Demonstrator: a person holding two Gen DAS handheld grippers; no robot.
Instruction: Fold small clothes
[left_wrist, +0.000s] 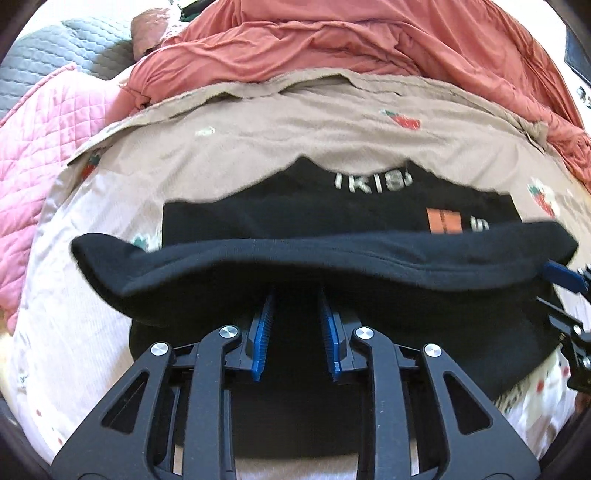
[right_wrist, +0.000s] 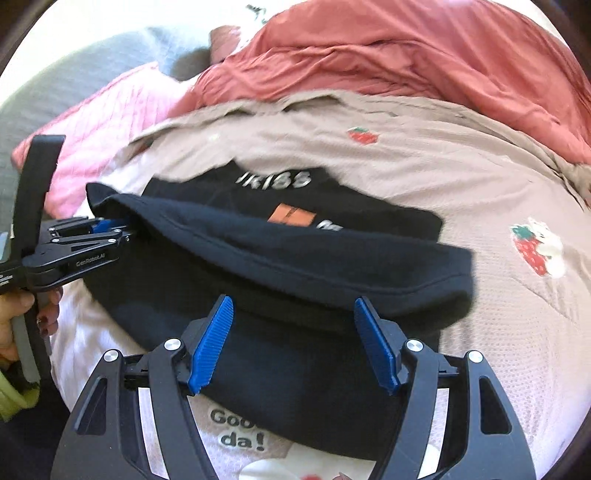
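A black garment (left_wrist: 369, 210) (right_wrist: 369, 221) with white letters and an orange patch lies on the bed, its near part folded up and over. My left gripper (left_wrist: 295, 295) stands narrow with its fingertips hidden under the raised fold. In the right wrist view the left gripper (right_wrist: 114, 225) grips the fold's left end. My right gripper (right_wrist: 293, 301) stands wide open just short of the fold's near edge, nothing between its blue pads (right_wrist: 210, 347). One pad of the right gripper (left_wrist: 561, 277) shows at the fold's right end in the left wrist view.
The beige strawberry-print sheet (left_wrist: 258, 147) (right_wrist: 480, 184) covers the bed. A coral blanket (left_wrist: 332, 37) (right_wrist: 406, 55) is heaped behind, with a pink quilt (left_wrist: 37, 147) (right_wrist: 103, 122) at the left. A person's hand (right_wrist: 14, 325) and green sleeve (right_wrist: 11, 398) hold the left gripper.
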